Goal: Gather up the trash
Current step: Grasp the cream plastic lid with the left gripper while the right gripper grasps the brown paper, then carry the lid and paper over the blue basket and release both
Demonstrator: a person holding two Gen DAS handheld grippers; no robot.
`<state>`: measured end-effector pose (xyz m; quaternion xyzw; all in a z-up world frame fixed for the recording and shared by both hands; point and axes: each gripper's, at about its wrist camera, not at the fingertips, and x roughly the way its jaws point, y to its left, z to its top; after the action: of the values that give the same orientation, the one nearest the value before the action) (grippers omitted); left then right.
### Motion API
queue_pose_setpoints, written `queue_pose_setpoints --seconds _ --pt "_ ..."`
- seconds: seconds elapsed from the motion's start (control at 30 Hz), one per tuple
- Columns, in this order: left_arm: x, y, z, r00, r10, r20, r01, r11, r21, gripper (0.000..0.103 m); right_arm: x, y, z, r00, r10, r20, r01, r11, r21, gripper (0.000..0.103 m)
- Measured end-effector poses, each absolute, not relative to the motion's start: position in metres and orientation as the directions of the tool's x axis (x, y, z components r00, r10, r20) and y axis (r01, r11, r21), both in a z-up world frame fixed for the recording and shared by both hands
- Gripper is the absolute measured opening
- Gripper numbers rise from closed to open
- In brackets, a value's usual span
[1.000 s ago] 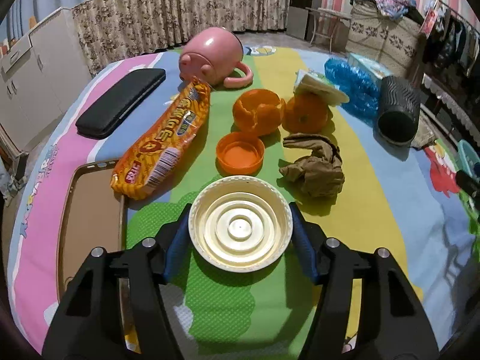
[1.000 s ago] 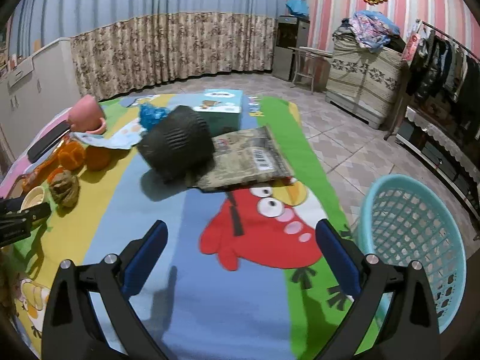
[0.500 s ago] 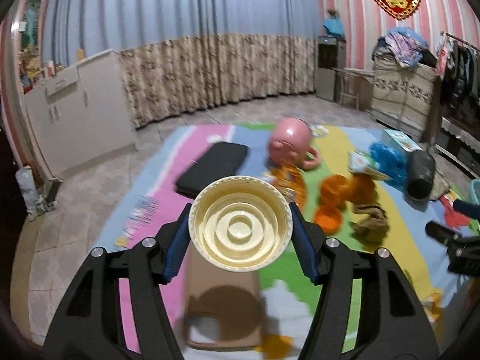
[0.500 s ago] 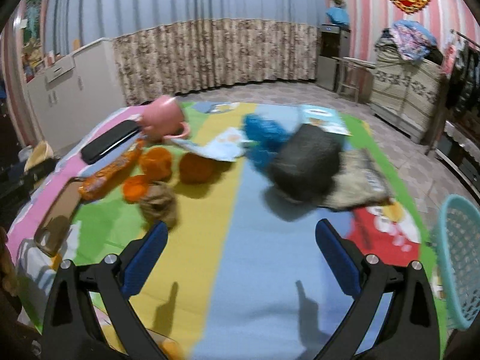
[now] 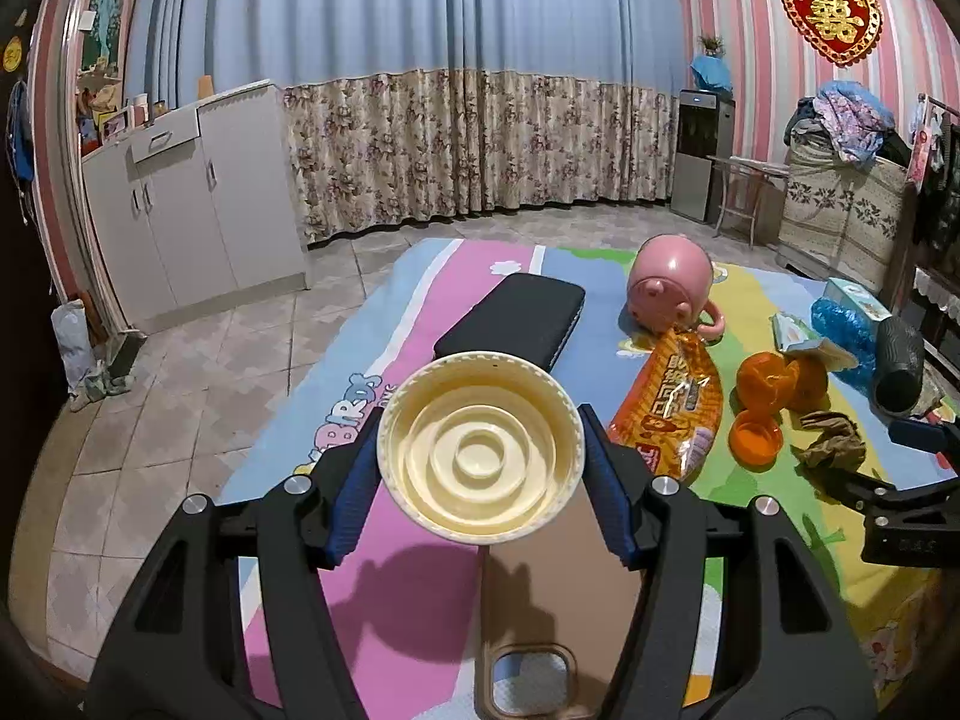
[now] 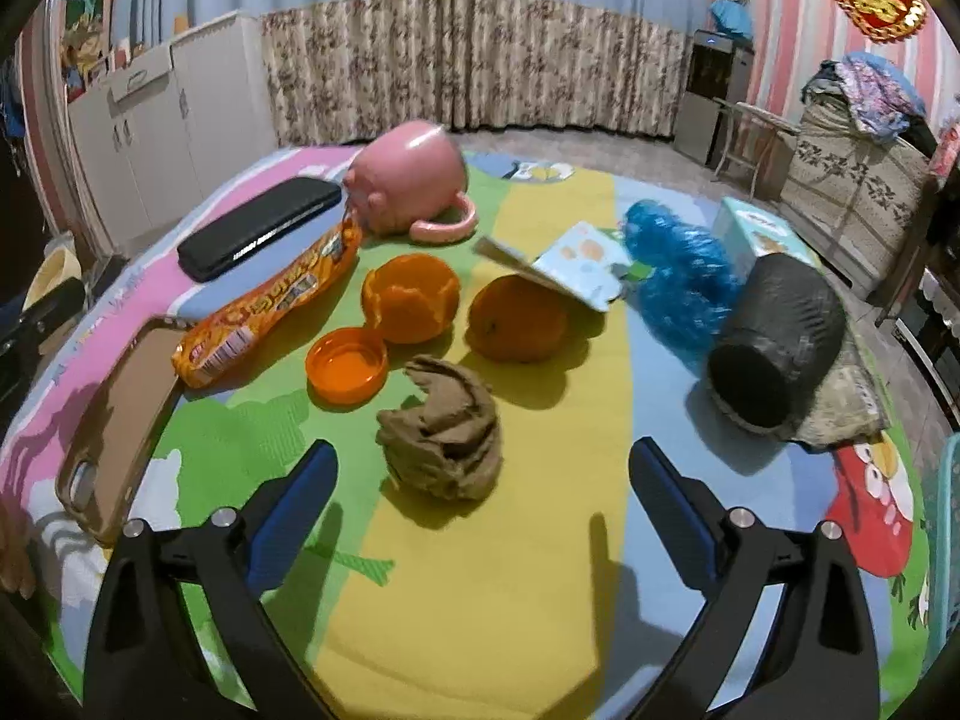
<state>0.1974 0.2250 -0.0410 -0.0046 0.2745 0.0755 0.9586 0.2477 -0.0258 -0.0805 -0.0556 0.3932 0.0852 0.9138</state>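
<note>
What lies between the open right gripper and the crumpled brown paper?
Only bare mat separates the right gripper from the crumpled brown paper, seen in the right wrist view.

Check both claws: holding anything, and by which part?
Left claw grips the cream lid by opposite sides of its rim. Right claw is open and holds nothing.

Teal basket (image 6: 951, 516) cut by the right edge; phone case (image 5: 558, 618) partly behind cream lid (image 5: 480, 449).

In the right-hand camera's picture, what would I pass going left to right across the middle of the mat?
Brown phone case → orange snack packet → orange lid → crumpled brown paper → whole orange → blue plastic bag → black roll.
</note>
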Motion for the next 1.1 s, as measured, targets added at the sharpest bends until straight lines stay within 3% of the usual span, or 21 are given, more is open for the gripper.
queue_pose_setpoints --seconds 0.13,0.23,0.67,1.1 --pt "0.201 0.225 -0.045 0.830 0.140 -0.540 -0.151 0.988 0.024 0.060 0.250 -0.019 -0.087 0.650 0.130 -0.749 -0.237 0.971 -0.038 0.055" --pt "0.202 0.225 -0.045 0.830 0.141 -0.540 -0.152 0.988 0.025 0.060 0.249 -0.020 -0.086 0.651 0.157 -0.743 -0.253 0.967 -0.017 0.041" --pt "0.187 0.184 0.000 0.863 0.156 -0.481 -0.136 0.988 0.077 0.061 0.208 -0.082 -0.030 0.775 0.172 -0.608 -0.210 0.978 0.009 0.041" --pt "0.180 0.080 0.027 0.900 -0.001 -0.436 0.015 1.000 0.028 0.061 0.149 -0.243 0.020 0.847 -0.059 -0.528 0.054 0.998 -0.023 0.041"
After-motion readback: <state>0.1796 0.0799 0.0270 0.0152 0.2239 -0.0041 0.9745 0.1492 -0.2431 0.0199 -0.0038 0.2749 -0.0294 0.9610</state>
